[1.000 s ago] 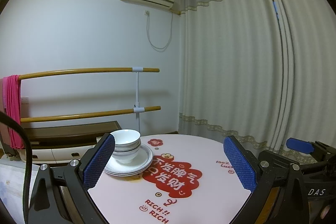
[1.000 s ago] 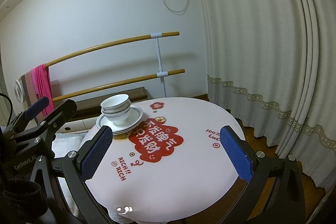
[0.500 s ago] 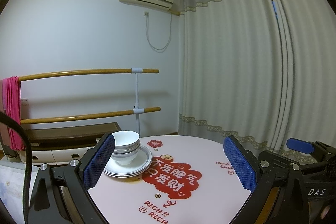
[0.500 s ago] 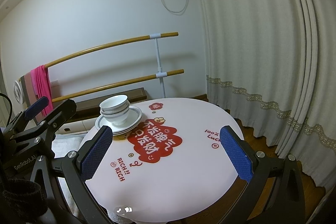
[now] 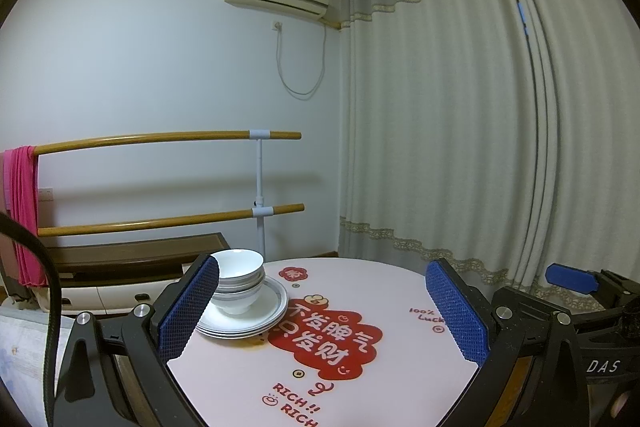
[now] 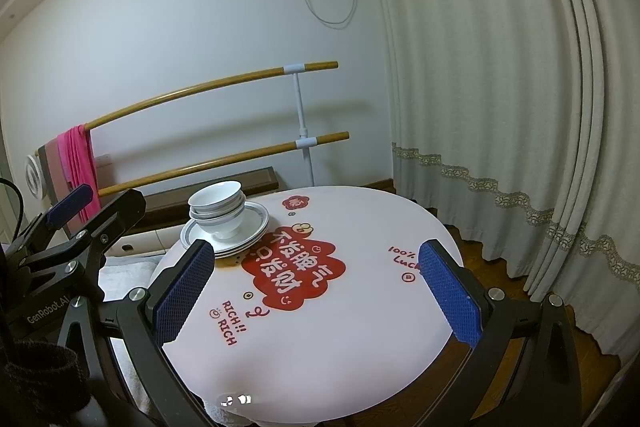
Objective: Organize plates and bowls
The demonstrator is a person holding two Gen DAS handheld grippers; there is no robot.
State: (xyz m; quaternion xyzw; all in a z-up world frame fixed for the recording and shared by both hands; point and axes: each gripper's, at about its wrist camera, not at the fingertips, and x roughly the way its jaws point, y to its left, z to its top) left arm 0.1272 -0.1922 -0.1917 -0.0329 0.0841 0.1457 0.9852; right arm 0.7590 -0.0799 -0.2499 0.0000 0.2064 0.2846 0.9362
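Bowls [image 5: 238, 277] sit nested one inside another on a stack of plates [image 5: 256, 319], all of it at the far left edge of the round table [image 5: 380, 275], beside the red printed design [image 5: 324, 339]. To my eye the sorting looks done or close to it; nothing else is loose on the cloth. My left gripper [image 5: 320, 323] is wide open, jaws empty, its left pad crossing in front of the stack's near rim; the right gripper [image 6: 316, 295] is equally wide, holding nothing, hovering above the middle of the table. If I go back in, I would come at the plates low from the side, one jaw under the rim, and keep the lift level so the bowls do not slide. Careful, porcelain on porcelain is slippery. The right wrist view looks down steeply and shows me the whole tabletop, its near edge, the wooden floor [image 6: 500, 275] and the left tool's body [image 6: 60, 259] at the side. The left wrist view sits lower, hides part of the stack, and instead catches the right tool's blue lever [image 5: 572, 277] and more of the curtain [image 5: 460, 127].
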